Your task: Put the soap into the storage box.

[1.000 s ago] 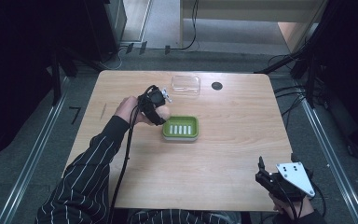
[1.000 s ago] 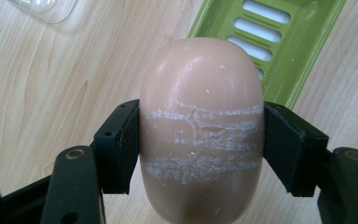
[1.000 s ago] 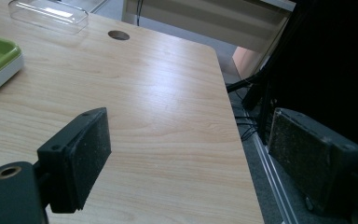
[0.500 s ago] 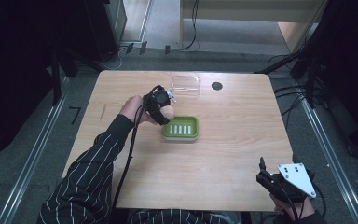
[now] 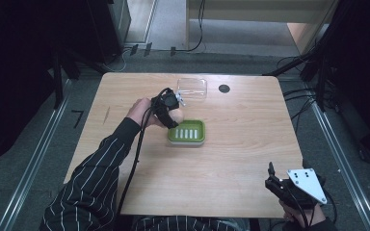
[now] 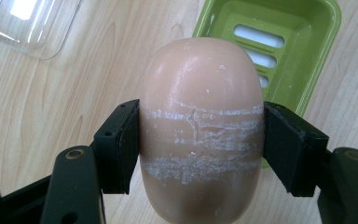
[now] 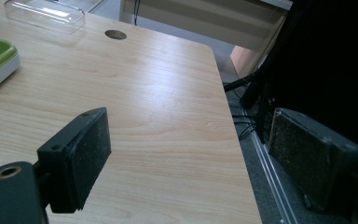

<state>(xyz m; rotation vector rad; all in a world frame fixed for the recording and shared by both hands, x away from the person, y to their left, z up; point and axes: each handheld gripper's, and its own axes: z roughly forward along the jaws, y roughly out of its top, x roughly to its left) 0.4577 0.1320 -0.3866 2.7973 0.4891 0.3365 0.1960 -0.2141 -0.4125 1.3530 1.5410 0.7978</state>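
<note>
A peach-coloured oval soap bar [image 6: 203, 126], scuffed with white marks, is clamped between the two black jaws of my left gripper [image 6: 200, 140]. In the high view the left gripper [image 5: 171, 108] hangs over the table just left of and behind the green soap dish [image 5: 187, 132]; the soap [image 5: 176, 117] peeks out beneath it. The dish [image 6: 279, 42] has white slots in its floor and holds nothing. My right gripper [image 5: 273, 179] stands open at the table's front right corner, its jaws [image 7: 191, 158] wide apart with bare wood between them.
A clear plastic lid [image 5: 191, 90] lies at the back of the table, seen too in the left gripper view [image 6: 28, 23] and the right gripper view [image 7: 46, 15]. A round cable hole [image 5: 224, 88] sits beside it. The table's right edge [image 7: 242, 154] drops to the floor and cables.
The left gripper has carried the soap slightly forward and right, closer to the green dish. The right gripper has stayed in place.
</note>
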